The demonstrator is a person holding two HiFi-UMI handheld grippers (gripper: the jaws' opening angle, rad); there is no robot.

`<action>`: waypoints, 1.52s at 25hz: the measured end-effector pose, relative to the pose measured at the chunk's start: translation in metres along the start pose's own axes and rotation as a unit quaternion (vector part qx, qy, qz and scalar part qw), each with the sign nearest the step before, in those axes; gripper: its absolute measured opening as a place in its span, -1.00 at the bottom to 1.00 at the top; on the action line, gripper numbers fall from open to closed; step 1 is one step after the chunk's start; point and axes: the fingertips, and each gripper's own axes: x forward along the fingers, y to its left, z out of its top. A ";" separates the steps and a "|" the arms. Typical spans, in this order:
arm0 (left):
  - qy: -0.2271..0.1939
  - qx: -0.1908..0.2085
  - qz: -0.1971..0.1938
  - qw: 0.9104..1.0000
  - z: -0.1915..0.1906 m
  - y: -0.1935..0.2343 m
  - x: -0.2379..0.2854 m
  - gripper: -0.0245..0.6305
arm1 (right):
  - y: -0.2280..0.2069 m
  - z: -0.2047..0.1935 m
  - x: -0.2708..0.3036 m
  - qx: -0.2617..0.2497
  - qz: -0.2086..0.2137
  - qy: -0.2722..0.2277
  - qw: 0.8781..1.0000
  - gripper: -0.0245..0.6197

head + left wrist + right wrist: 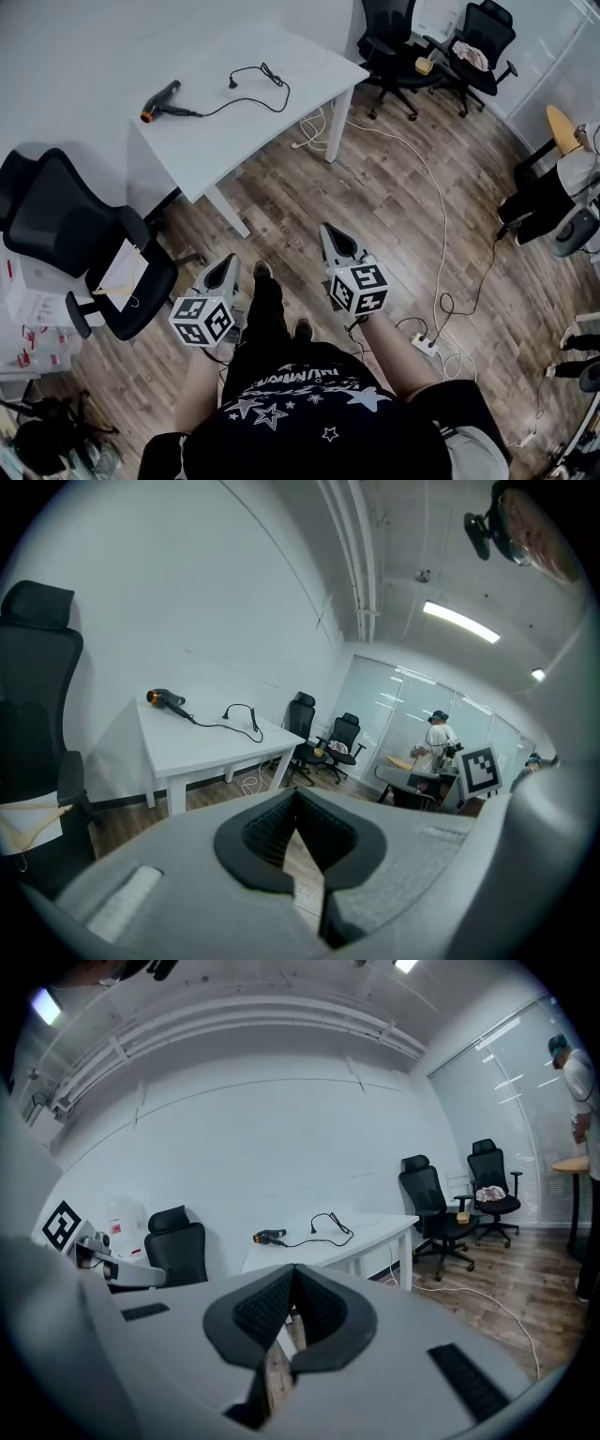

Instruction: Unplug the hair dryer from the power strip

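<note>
The person stands on a wooden floor (375, 206) with a hand-held gripper in each hand, both pointing toward 12 o'clock in the head view. The left hand-held gripper (229, 266) has its jaws together, tips touching and nothing between them, as its own view (295, 794) shows. The right hand-held gripper (328, 234) is likewise closed and empty, its tips meeting in its own view (293, 1269). Both are well apart from the white worktop (253, 141), which lies at about 11 o'clock from the person. The dryer (161, 101) rests on the worktop's 9 o'clock end, its orange-ringed nozzle toward the edge. It also shows in the left gripper view (165, 698) and the right gripper view (270, 1237). Its black cord (217, 111) loops across the worktop toward 3 o'clock and ends in a plug (232, 83) that lies loose on the surface. The strip (425, 345) sits on the floor at about 4 o'clock from the right hand-held gripper, well apart from the worktop. A black chair (56, 225) stands at 9 o'clock, and two more chairs (389, 37) stand at 1 o'clock.
</note>
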 end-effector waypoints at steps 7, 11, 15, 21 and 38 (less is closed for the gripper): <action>0.008 -0.012 0.005 1.000 0.010 0.039 0.040 -0.90 | -0.026 -0.001 0.032 0.002 -0.021 0.013 1.000 -0.90; -0.003 -0.015 -0.002 1.000 0.033 0.057 0.078 -0.90 | -0.049 0.011 0.058 0.000 -0.039 0.014 0.999 -0.90; -0.011 -0.015 -0.010 1.000 0.058 0.077 0.117 -0.90 | -0.066 0.023 0.093 -0.013 -0.044 0.019 0.999 -0.90; -0.004 -0.023 -0.012 1.000 0.092 0.123 0.171 -0.90 | -0.083 0.046 0.167 -0.016 -0.048 0.029 0.998 -0.90; 0.004 -0.040 -0.014 0.999 0.172 0.240 0.281 -0.90 | -0.090 0.101 0.367 -0.027 -0.026 0.049 0.998 -0.90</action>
